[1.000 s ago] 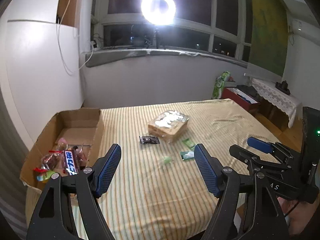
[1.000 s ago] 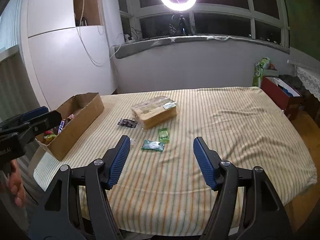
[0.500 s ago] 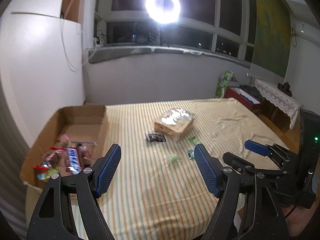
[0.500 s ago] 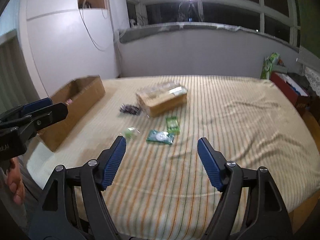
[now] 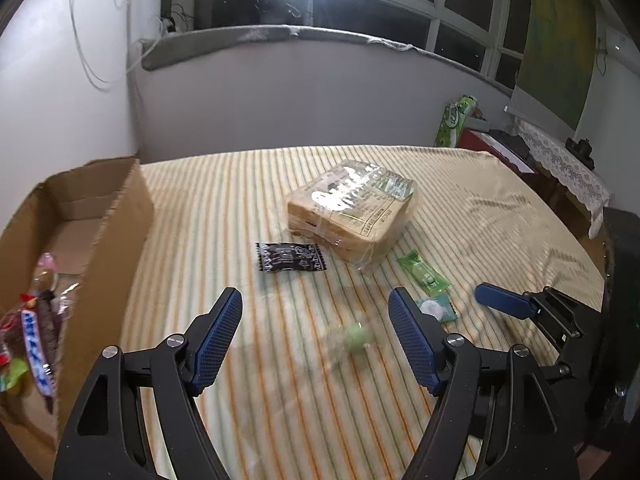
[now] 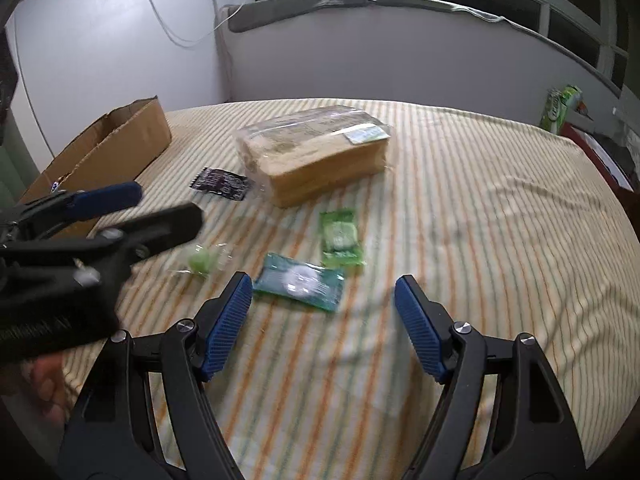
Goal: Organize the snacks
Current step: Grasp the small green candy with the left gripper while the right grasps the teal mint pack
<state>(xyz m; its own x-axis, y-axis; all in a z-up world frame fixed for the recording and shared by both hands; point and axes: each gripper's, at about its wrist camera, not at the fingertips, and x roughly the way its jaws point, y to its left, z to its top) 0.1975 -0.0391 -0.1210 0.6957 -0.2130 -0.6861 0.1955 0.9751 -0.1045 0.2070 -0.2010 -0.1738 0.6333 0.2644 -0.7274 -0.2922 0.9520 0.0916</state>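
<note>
On the striped bed lie a large clear-wrapped bread pack [image 5: 352,212] [image 6: 316,152], a black packet [image 5: 290,257] [image 6: 220,184], a light green packet [image 5: 422,272] [image 6: 340,238], a teal packet [image 5: 434,310] [image 6: 300,280] and a small green candy [image 5: 354,338] [image 6: 202,262]. My left gripper [image 5: 316,334] is open and empty, just above the green candy. My right gripper [image 6: 324,320] is open and empty, just short of the teal packet. A cardboard box [image 5: 100,240] [image 6: 108,152] at the left holds several snacks [image 5: 32,332].
The right gripper's fingertips [image 5: 500,300] show at the right of the left wrist view; the left gripper body [image 6: 80,248] fills the left of the right wrist view. A white wall and a windowsill stand behind the bed. A red box [image 5: 492,148] and a side table stand at the right.
Both grippers have moved forward and down toward the small packets on the bed. Both stay open and empty.
</note>
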